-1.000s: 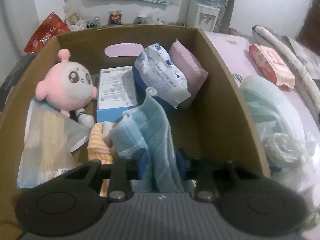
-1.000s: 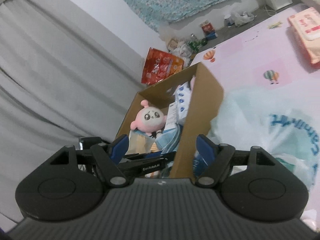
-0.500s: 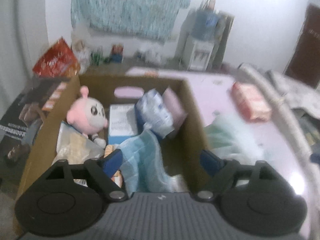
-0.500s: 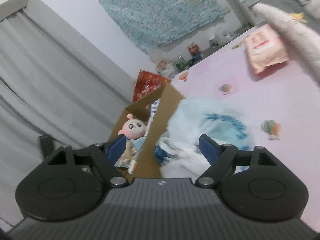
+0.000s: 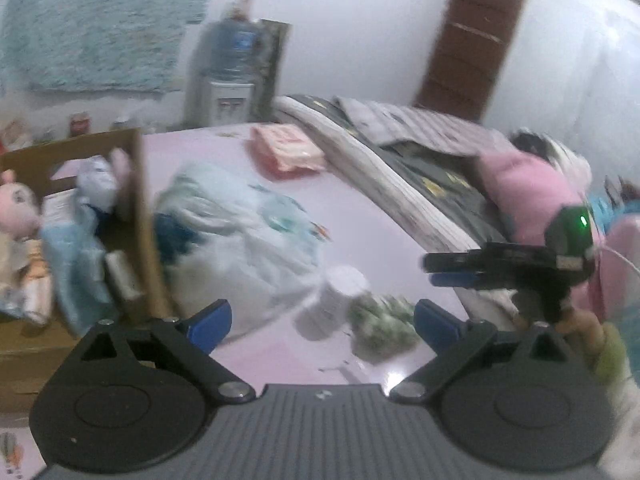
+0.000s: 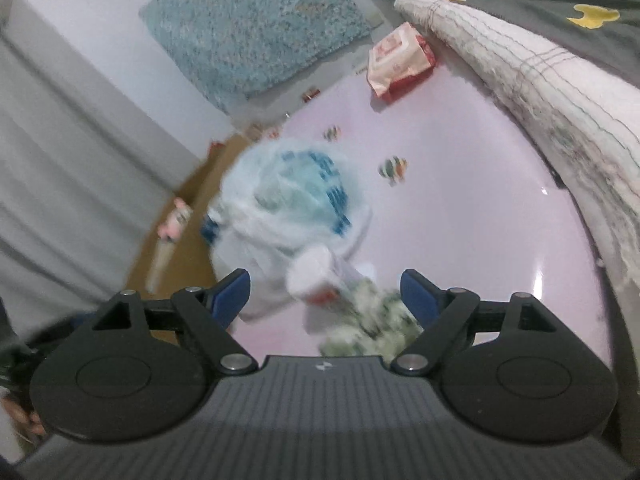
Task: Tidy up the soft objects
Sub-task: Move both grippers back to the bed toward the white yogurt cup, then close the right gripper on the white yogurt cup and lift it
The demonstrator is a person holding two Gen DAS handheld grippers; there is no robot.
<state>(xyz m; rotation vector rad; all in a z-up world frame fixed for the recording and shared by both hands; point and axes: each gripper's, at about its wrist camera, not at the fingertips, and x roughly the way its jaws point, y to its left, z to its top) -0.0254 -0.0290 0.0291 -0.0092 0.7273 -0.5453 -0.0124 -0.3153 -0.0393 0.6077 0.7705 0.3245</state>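
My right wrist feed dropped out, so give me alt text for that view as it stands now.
The right gripper is open and empty above a pink sheet, with a white bottle and a blurred green-and-white bundle lying between its fingers. Beyond them sits a pale plastic bag beside a cardboard box; a red-and-white packet lies farther back.

Dim, even indoor light; both fisheye views are motion-blurred, with edges bent and corners dark.

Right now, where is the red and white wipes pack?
In both wrist views the wipes pack lies on the pink sheet, beyond the plastic bag, beside the folded quilt.
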